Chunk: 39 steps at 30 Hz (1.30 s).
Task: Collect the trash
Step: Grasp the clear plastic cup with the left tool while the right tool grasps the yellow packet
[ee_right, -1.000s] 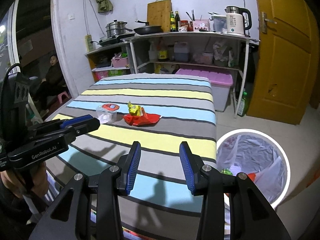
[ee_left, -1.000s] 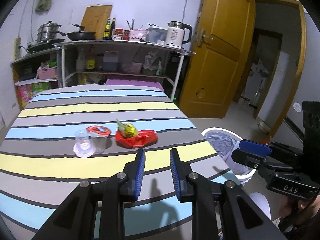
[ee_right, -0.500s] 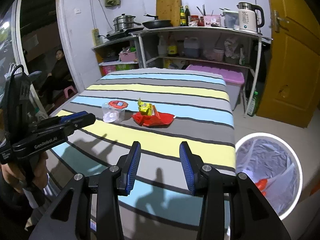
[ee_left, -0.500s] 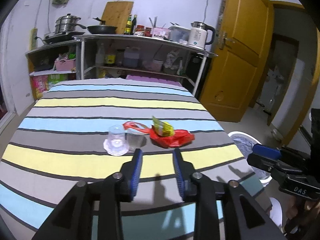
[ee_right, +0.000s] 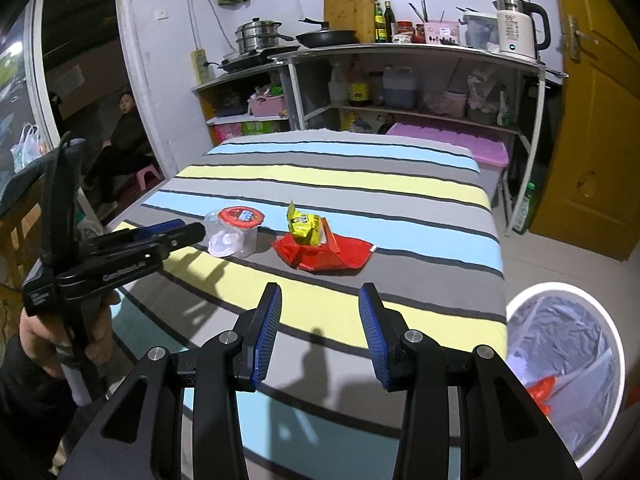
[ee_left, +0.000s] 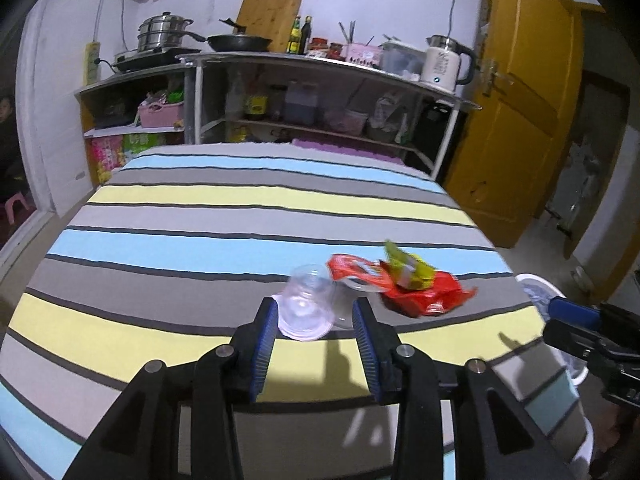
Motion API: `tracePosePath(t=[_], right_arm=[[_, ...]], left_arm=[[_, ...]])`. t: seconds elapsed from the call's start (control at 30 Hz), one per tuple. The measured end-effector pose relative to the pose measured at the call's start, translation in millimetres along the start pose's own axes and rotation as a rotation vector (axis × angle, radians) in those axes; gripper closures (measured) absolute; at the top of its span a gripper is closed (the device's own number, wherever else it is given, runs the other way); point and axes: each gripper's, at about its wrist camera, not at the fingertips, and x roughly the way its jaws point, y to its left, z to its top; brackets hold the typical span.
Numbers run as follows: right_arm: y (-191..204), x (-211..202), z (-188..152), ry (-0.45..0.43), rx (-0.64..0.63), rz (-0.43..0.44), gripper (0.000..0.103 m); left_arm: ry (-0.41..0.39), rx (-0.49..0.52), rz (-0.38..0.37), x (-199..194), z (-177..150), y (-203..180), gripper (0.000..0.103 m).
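On the striped table lie a clear plastic cup on its side (ee_left: 306, 306) (ee_right: 224, 236), a clear cup with a red lid (ee_left: 356, 276) (ee_right: 242, 218), a red wrapper (ee_left: 424, 298) (ee_right: 324, 254) and a yellow-green packet (ee_left: 408, 266) (ee_right: 304, 226) on top of it. My left gripper (ee_left: 314, 320) is open, its fingertips on either side of the clear cup's near end, not closed on it. My right gripper (ee_right: 320, 312) is open and empty, above the table's near part, short of the red wrapper.
A white trash bin (ee_right: 564, 364) with a grey liner stands on the floor right of the table; its rim also shows in the left wrist view (ee_left: 532, 282). Kitchen shelves (ee_left: 320, 92) stand behind the table, a yellow door (ee_left: 520, 120) at the right. A person (ee_right: 124, 128) sits at far left.
My left gripper has moved forward and left to the clear cup, which now sits between its open fingers. My right gripper has shifted slightly left and stays open.
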Motion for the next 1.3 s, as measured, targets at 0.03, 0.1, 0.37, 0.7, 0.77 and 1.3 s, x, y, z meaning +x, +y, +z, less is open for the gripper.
tracePosePath(t=[0.03, 0.1, 0.37, 0.7, 0.77, 1.3], right_arm=[[1, 3, 1, 0.003, -0.002, 0.001, 0.062], [2, 8, 3, 0.008, -0.004, 0.005, 0.062], [4, 23, 10, 0.023, -0.011, 0.013, 0.062], [8, 48, 28, 0.028, -0.027, 0.031, 0.062], [10, 56, 33, 0.035, -0.033, 0.031, 0.062], [11, 122, 54, 0.133, -0.057, 0.006, 0.062]], left_arm=[[0.006, 0.001, 0.005, 3, -1, 0, 0.065], [0.026, 0.003, 0.016, 11, 1, 3, 0.065], [0.067, -0.021, 0.001, 35, 10, 8, 0.065], [0.089, -0.06, -0.043, 45, 12, 14, 0.068], [0.093, -0.063, -0.047, 47, 13, 14, 0.068], [0.041, -0.075, -0.071, 29, 11, 25, 0.071]])
